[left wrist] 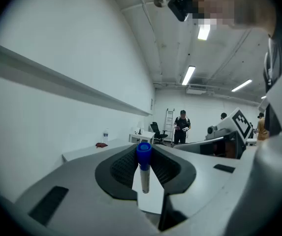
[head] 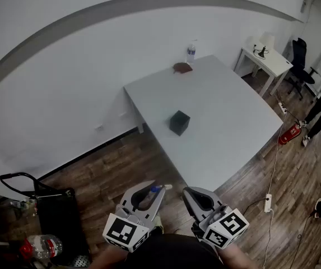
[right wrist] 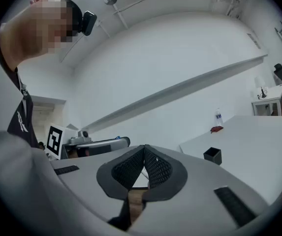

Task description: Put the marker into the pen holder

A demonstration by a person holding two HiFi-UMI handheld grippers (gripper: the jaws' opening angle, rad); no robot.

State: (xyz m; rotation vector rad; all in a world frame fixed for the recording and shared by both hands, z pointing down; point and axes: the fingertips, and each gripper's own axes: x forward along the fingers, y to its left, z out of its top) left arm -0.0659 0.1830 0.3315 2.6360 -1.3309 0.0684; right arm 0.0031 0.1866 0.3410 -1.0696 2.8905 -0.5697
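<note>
While left gripper (head: 150, 194) clamps marker (left wrist: 143, 170) | right gripper (right wrist: 144, 154) closed | pen holder (head: 179, 122) on table (head: 233, 111)

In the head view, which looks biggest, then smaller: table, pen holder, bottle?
1. table
2. pen holder
3. bottle: looks slightly smaller than the pen holder, but it stands farther off, so that's unsure.

Table (head: 227, 133), centre-right, is mostly bare. Pen holder (head: 179, 122) stands near its left edge; bottle (head: 190, 52) and a reddish-brown item (head: 182, 67) sit at the far corner, well apart from it. Open wood floor (head: 121, 172) lies between the table's near edge and the left hand-held gripper (head: 150, 195), marker (left wrist: 143, 168) clamped upright, and the right hand-held gripper (head: 189, 194). Black cart (head: 54, 206) blocks lower left; wall (head: 48, 94) closes off the left.
</note>
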